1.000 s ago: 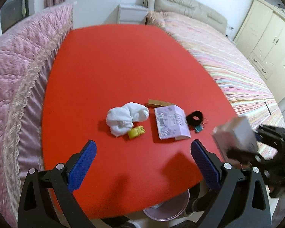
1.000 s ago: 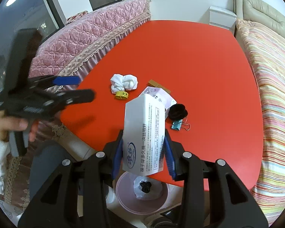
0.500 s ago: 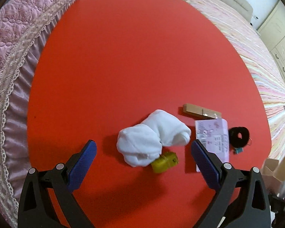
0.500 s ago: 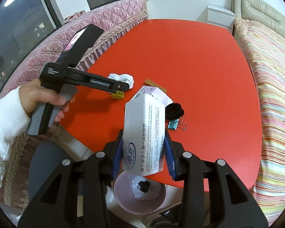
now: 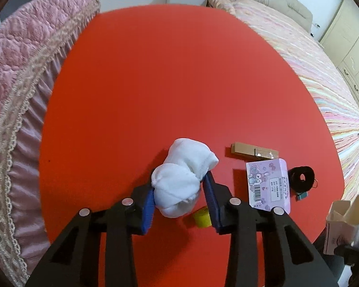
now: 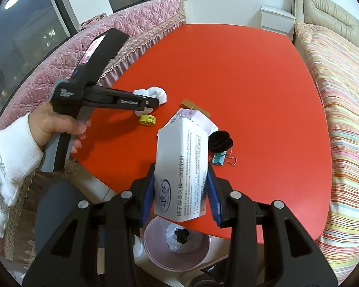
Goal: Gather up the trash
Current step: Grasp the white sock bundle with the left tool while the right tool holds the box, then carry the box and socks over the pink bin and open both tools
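Left gripper point(image 5: 180, 197): a second ago its blue pads stood wide apart above the red table point(image 5: 167, 83), with the white sock bundle point(image 5: 179, 181) lying free ahead of them; the jaws have just been closing and the pads now press both sides of the bundle's near lobe. The bundle still rests on the table, its far lobe sticking out past the fingertips. Yellow tape roll point(image 5: 202, 217) lies just beside the bundle, partly behind the right pad, not gripped. The camera sits lower and closer to the table than a second ago. Wooden strip point(image 5: 253, 151), purple packet point(image 5: 269, 185), black hair tie point(image 5: 301, 180) and teal binder clip point(image 5: 302, 195) lie to the right, unmoved. Right gripper point(image 6: 180, 192): unchanged, pads clamped on the upright white carton point(image 6: 182, 167), held above the near table edge over the pink bin point(image 6: 153, 253), which holds a crumpled bag. From the right wrist view, a hand point(image 6: 57, 126) in a white sleeve holds the left gripper's handle.
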A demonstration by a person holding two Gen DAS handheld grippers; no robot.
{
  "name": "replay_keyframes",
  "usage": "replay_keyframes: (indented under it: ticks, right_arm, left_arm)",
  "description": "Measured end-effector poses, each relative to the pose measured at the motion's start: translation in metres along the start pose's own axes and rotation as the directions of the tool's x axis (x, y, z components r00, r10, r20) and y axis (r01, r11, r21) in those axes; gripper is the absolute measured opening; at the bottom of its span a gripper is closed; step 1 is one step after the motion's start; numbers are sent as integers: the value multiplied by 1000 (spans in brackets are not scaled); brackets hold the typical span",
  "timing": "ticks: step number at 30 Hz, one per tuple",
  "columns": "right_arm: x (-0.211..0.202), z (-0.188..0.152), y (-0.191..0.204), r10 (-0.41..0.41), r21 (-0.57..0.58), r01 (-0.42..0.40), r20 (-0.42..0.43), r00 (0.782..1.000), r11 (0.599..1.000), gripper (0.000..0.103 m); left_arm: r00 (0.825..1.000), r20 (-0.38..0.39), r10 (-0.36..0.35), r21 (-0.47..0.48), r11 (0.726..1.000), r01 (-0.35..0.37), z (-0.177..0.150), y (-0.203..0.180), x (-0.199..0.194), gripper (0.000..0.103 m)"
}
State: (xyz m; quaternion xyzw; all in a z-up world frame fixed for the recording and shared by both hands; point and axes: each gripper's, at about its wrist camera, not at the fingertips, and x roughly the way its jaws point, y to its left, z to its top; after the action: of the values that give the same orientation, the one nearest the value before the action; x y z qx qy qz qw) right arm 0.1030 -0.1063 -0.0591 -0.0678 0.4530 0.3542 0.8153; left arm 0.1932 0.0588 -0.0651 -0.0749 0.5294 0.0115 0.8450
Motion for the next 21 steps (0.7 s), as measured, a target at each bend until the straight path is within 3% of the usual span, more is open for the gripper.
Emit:
replay_keyframes:
  ticks: [8,12,21]
  right_arm:
    - [-17,-6,0,-12,-1,12,37,999,1000,39]
    - [-27,-13,2,-22,-11,23,50,998,1000,39]
    - [-53,-37,16,-34,-33,38,91,995,999,39]
  left_arm:
    - [988,154,8,106,994,-24,-23,-26,-61,37]
    - [977,213,-15,151,988,-18,-52,-43,-94,37]
    - [962,258,-85,210,977,30,-106,-66,-130,37]
